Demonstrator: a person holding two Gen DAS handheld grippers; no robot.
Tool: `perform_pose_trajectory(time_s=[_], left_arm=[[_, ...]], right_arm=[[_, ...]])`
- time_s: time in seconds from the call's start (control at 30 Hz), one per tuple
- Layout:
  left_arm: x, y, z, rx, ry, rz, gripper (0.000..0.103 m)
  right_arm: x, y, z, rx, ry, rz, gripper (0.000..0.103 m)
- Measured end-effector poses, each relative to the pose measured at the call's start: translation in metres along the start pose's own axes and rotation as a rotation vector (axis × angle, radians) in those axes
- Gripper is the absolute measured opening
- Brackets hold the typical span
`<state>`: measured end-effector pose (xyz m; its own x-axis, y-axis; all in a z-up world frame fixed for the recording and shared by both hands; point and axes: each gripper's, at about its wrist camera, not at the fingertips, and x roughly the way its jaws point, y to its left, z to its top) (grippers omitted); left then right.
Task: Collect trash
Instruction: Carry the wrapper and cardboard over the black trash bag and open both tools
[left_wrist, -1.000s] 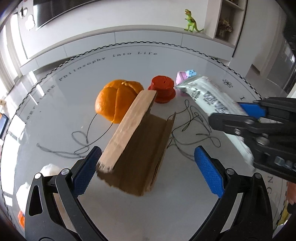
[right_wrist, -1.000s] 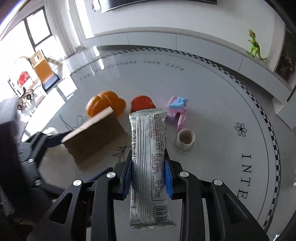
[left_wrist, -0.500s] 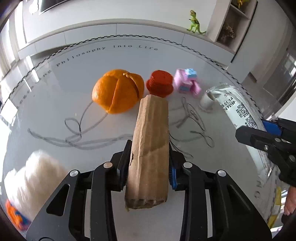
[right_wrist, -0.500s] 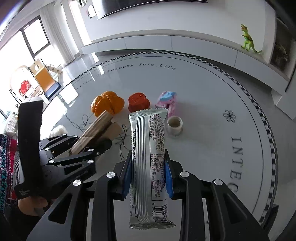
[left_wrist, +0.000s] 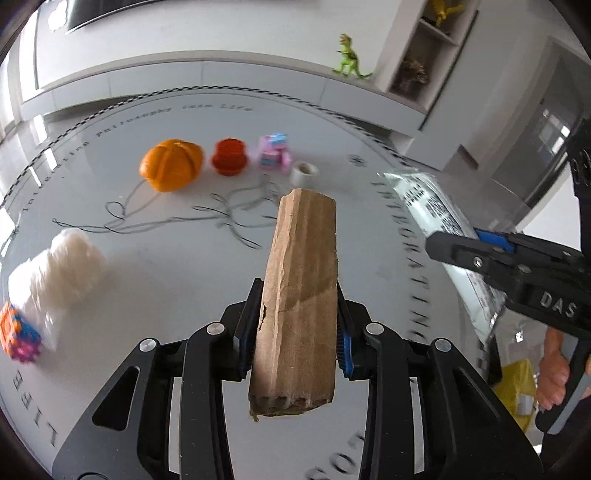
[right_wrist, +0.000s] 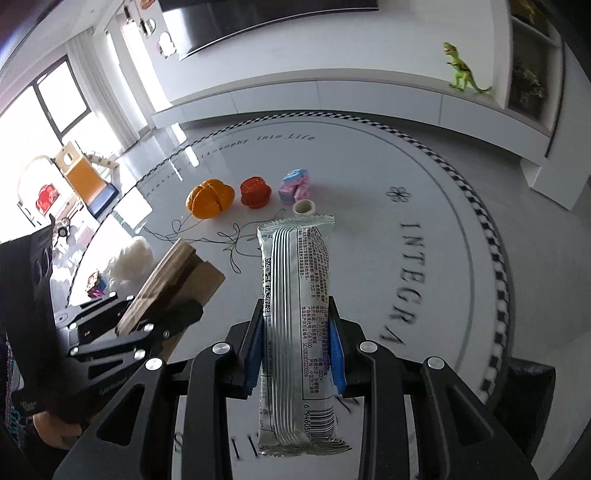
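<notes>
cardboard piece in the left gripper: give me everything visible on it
The cardboard piece is brown corrugated board, folded over on itself, creased and torn along one edge, with the fluting exposed at its near end. It is clamped between the blue pads of the left gripper, lifted clear of the white table, long axis pointing away from the camera. Only the pads touch it.

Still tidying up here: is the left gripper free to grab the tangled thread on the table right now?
Probably not: the left gripper is shut on the cardboard piece, which it would have to drop before taking the thread.
</notes>
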<state>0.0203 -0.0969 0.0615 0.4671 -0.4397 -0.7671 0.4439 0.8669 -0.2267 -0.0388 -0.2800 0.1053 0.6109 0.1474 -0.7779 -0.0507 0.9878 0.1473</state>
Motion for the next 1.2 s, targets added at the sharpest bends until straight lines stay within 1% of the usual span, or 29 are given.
perform_pose_trajectory(time_s=[0.33, 0.7, 0.83, 1.0, 1.1, 1.2], left_arm=[[-0.012, -0.073, -0.027, 0.098, 0.017, -0.066, 0.034], [-0.007, -0.160, -0.052, 0.244, 0.056, -0.159, 0.034], [0.001, -0.197, -0.066, 0.313, 0.096, -0.201, 0.034], [0.013, -0.239, -0.081, 0.398, 0.147, -0.244, 0.034], [0.023, -0.267, -0.092, 0.456, 0.178, -0.268, 0.034], [0.033, -0.286, -0.100, 0.494, 0.210, -0.277, 0.034]], right_arm=[[-0.055, -0.038, -0.034, 0.078, -0.060, -0.030, 0.032], [-0.108, -0.090, -0.089, 0.173, -0.110, -0.103, 0.032], [-0.127, -0.111, -0.113, 0.205, -0.119, -0.141, 0.032], [-0.149, -0.151, -0.143, 0.293, -0.135, -0.185, 0.032], [-0.157, -0.175, -0.160, 0.345, -0.133, -0.217, 0.032], [-0.161, -0.195, -0.174, 0.390, -0.126, -0.250, 0.032]])
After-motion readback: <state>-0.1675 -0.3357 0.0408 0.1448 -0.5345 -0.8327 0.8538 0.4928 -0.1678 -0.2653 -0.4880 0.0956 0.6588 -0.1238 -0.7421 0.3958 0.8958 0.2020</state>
